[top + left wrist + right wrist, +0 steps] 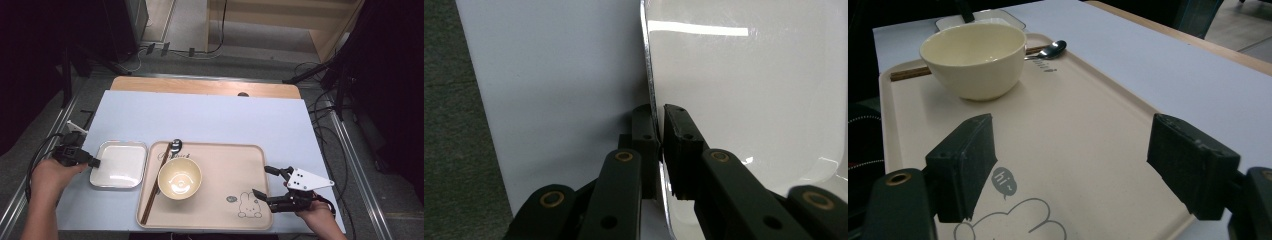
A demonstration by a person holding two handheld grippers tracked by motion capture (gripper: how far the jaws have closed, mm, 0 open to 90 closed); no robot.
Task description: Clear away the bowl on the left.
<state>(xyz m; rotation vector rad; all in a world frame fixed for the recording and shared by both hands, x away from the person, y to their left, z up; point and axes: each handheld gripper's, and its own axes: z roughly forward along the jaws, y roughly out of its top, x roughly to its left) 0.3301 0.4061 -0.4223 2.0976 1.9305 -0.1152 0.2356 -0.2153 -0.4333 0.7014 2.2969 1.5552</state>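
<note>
Already the rim of the square plate (744,100) is pinched by the left gripper (660,125), plate lying flat beside the tray (250,155). Right gripper (1068,170) is held wide and empty over the tray. Lifting is judged still undone.

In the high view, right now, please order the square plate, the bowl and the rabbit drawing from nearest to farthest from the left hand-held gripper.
1. Square plate: left hand-held gripper clamps its left rim.
2. Bowl: on the tray's left half.
3. Rabbit drawing: tray's near right corner.
</note>
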